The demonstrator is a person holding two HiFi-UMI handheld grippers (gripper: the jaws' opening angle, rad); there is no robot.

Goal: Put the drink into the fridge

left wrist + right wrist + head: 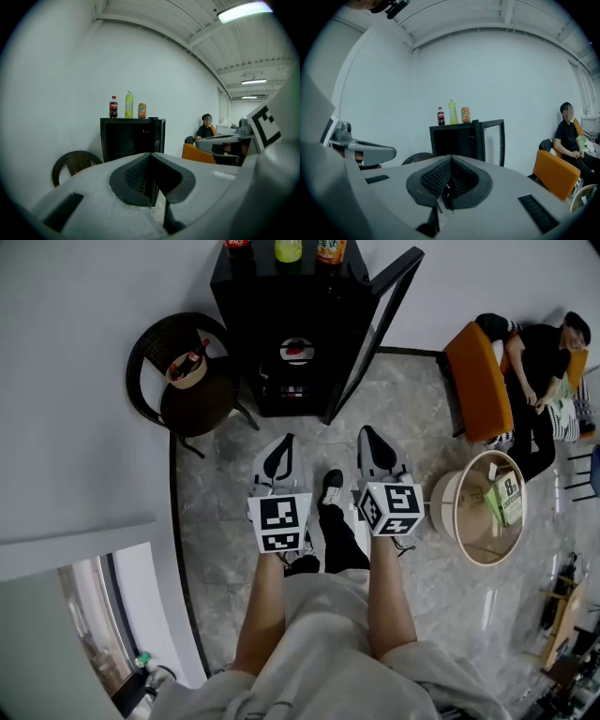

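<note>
Left gripper (pixel 286 444) and right gripper (pixel 370 439) face the black open-door fridge (pixel 298 306), both pairs of jaws pressed together and empty, drinks up on its top, so spread one pair early and square up on the yellow-green plastic bottle (pixel 129 104).

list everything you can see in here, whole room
fridge: one, black, against the white wall, door open
cola bottle: one, dark, fridge top, leftmost
yellow-green bottle: one, fridge top, middle
can: one, orange, fridge top, rightmost
wicker chair: one, dark, left of the fridge
basket: one, tan, on the chair seat, small bottle in it
armchair: one, orange, right of the fridge
person: one, dark top, seated beside the armchair
round table: one, pale rim, right of the grippers
carton: one, green, on the table
left gripper: grey, jaws shut, empty
right gripper: grey, jaws shut, empty
</note>
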